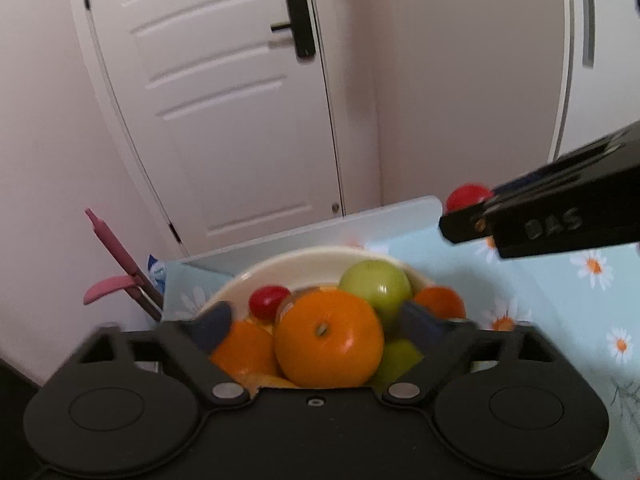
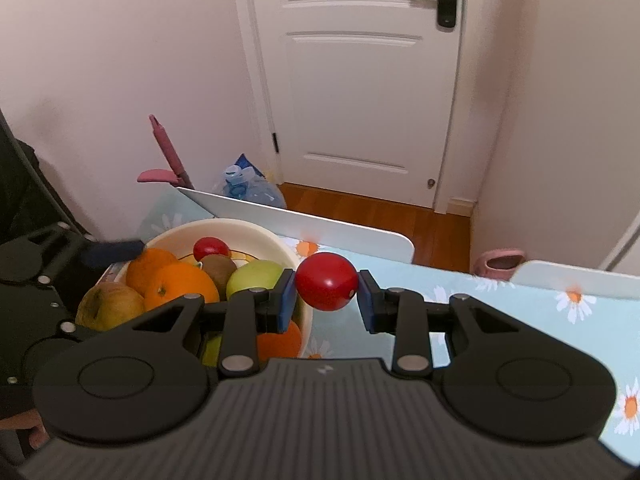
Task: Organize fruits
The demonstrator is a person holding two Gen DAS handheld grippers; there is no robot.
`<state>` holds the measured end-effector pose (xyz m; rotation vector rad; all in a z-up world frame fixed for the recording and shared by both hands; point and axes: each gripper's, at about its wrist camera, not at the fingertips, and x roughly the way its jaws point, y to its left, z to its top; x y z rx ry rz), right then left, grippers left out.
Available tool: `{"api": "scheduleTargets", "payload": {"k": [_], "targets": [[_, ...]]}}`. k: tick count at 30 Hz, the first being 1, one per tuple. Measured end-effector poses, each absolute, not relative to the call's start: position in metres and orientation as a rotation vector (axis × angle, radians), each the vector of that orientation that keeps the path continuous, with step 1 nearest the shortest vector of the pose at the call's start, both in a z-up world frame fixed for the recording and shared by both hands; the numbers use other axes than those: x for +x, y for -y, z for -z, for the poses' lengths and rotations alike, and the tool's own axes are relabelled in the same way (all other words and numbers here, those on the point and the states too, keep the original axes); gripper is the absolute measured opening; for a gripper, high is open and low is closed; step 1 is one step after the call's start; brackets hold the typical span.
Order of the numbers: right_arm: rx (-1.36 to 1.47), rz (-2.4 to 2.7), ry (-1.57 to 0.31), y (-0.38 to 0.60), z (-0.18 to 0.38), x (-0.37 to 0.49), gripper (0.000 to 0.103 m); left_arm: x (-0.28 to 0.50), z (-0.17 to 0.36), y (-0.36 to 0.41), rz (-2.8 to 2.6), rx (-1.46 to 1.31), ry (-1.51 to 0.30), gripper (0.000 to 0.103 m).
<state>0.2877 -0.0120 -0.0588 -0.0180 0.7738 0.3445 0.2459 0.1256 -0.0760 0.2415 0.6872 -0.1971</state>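
The red fruit [image 2: 327,281] sits clamped between my right hand-held gripper [image 2: 327,294] pads, just right of the bowl [image 2: 224,227] rim, above the worktop [image 2: 500,312]. My left hand-held gripper [image 1: 316,320] hangs released around the orange [image 1: 329,338] in the bowl. I judge the round, glossy fruit could squirt loose, or land on the heap and roll out.

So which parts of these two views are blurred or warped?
Left wrist: the finger pads smear with motion blur, the door bows from fisheye. Right wrist: the red fruit between the jaws is sharp with a small glare spot.
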Motion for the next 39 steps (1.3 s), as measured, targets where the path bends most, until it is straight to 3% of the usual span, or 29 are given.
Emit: {"api": "scheduleTargets", "payload": {"k": [14, 29, 31, 33, 36, 39], "targets": [[-0.099, -0.547, -0.765, -0.01, 0.054, 0.33, 0.048, 0.221, 0.046, -0.14, 0.027, 0.125, -0.668, 0.097], [-0.139, -0.668, -0.827, -0.047, 0.084, 0.357, 0.049, 0.207, 0.047, -0.151, -0.074, 0.054, -0.69, 0.097], [-0.128, -0.671, -0.823, -0.047, 0.085, 0.357, 0.056, 0.205, 0.048, -0.151, -0.078, 0.055, -0.693, 0.097], [-0.112, -0.677, -0.812, -0.046, 0.084, 0.355, 0.077, 0.203, 0.049, -0.151, -0.081, 0.055, -0.694, 0.097], [-0.095, -0.676, -0.785, -0.041, 0.078, 0.348, 0.091, 0.201, 0.048, -0.151, -0.082, 0.055, -0.697, 0.097], [-0.087, -0.66, -0.775, -0.036, 0.072, 0.34, 0.092, 0.197, 0.045, -0.151, -0.079, 0.052, -0.694, 0.097]]}}
